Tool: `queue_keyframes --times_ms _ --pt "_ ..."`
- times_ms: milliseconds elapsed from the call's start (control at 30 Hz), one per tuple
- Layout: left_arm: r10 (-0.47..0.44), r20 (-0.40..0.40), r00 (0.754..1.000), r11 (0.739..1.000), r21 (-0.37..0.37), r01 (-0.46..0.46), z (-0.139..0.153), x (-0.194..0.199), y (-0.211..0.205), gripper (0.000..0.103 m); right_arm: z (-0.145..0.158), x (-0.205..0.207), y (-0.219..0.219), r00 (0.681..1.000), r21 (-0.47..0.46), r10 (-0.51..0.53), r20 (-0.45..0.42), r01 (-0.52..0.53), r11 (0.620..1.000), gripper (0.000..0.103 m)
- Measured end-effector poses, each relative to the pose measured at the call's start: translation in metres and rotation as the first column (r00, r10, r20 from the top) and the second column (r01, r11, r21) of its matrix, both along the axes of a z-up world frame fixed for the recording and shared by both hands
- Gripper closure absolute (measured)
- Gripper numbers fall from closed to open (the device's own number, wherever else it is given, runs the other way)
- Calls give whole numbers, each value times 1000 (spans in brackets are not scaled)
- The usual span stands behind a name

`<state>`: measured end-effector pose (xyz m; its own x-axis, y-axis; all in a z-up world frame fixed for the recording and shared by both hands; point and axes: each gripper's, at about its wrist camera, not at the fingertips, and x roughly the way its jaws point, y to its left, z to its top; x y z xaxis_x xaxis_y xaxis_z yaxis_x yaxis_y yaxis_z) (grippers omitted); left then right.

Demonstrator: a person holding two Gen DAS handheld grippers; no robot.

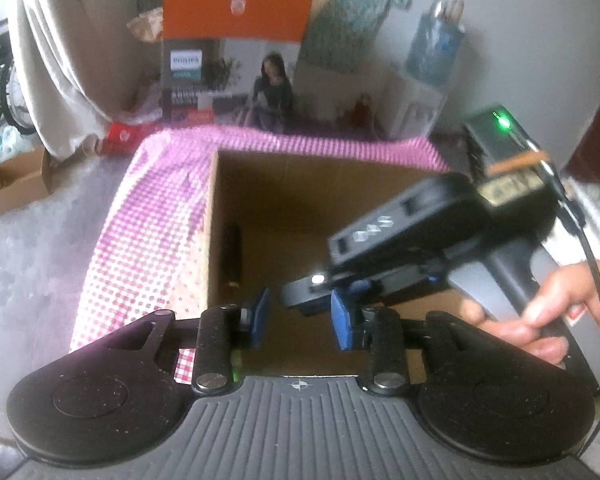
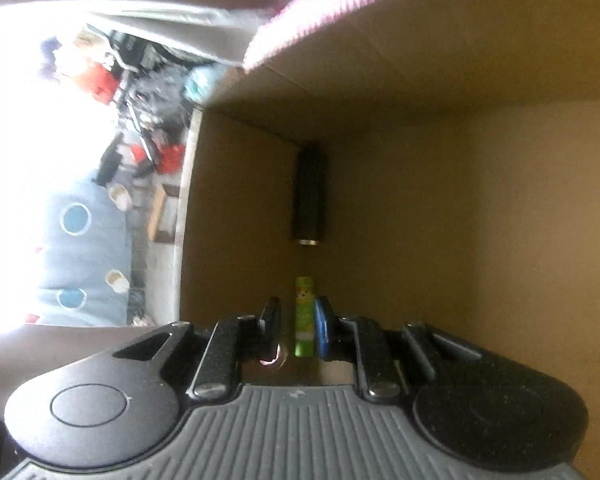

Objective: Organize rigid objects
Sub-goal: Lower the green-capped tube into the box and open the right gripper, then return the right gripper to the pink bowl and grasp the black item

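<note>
Right wrist: green tube (image 2: 304,316) half-hidden, tool (image 2: 298,326)

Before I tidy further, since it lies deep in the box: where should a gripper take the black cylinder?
Grip the black cylinder across its mid-body, coming down through the cardboard box's open top. It lies flat, close beside one wall, so fingers should straddle its narrow width, probably.

A lived-in home, probably a spare or storage room, is showing here. A pale fabric curtain (image 1: 52,64) is hanging beside an orange-topped printed appliance carton (image 1: 236,52), a white water dispenser with a blue bottle (image 1: 428,76) is standing by the wall, and a small open cardboard tray (image 1: 18,184) is sitting on the grey floor (image 1: 40,260).
</note>
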<state>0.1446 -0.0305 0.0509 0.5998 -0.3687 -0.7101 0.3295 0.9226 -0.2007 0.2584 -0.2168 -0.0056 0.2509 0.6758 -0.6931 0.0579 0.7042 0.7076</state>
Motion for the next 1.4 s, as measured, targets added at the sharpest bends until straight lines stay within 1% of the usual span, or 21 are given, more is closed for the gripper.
queue_keyframes --times_ms 100,167,233,333,400,467,567,633,733,800,900,967,1033,1100,1133,1233,1300,1400 --pt "-5 40 999 999 -44 7 13 -17 8 67 26 -32 -19 995 18 -38 92 37 999 84" --pt "-27 66 997 996 -80 32 19 -25 14 64 43 -50 -32 986 42 -69 152 64 997 84" --pt "-48 73 996 990 -131 57 22 -41 22 63 58 -82 -45 972 72 -99 215 85 994 84" --pt "-51 55 997 983 -176 60 16 -61 35 63 68 -124 -57 959 111 -131 250 106 988 83" --pt "-50 39 998 983 -175 56 8 -72 39 63 64 -152 -60 955 137 -153 253 122 983 83" --pt "-55 18 998 987 -152 58 -4 -83 43 63 54 -174 -59 958 172 -166 232 128 977 83" --pt "-49 -24 999 994 -95 47 -26 -92 47 62 28 -195 -51 971 229 -180 155 142 963 83" --pt "-43 -53 998 999 -30 41 -44 -94 43 63 3 -201 -41 979 268 -186 84 158 951 82" --pt "-30 -62 998 997 67 34 -64 -95 36 63 -29 -202 -25 981 285 -194 -16 190 939 82" --pt "-44 -67 997 997 67 48 -72 -95 35 63 -42 -199 -15 979 276 -197 -58 206 939 82" --pt "-79 -92 993 996 30 82 -77 -98 34 64 -58 -193 -4 974 254 -203 -104 223 941 82" --pt "-111 -89 990 993 23 114 -77 -102 30 65 -65 -191 3 970 242 -208 -126 234 942 82" --pt "-143 -80 987 989 25 145 -76 -107 26 65 -69 -191 4 966 221 -220 -135 246 944 76" --pt "-172 -72 982 984 27 174 -75 -114 23 65 -70 -193 6 963 210 -229 -139 255 944 61" --pt "-188 -67 980 981 25 190 -74 -116 22 65 -70 -192 7 962 202 -234 -137 259 944 59" --pt "-225 -54 973 974 9 226 -77 -132 17 65 -76 -191 4 962 191 -237 -137 261 946 58" --pt "-239 -52 970 971 4 239 -78 -132 16 65 -74 -191 5 960 180 -241 -142 265 947 58" --pt "-228 -58 972 973 16 229 -81 -128 14 65 -72 -188 3 960 163 -238 -147 261 952 58"
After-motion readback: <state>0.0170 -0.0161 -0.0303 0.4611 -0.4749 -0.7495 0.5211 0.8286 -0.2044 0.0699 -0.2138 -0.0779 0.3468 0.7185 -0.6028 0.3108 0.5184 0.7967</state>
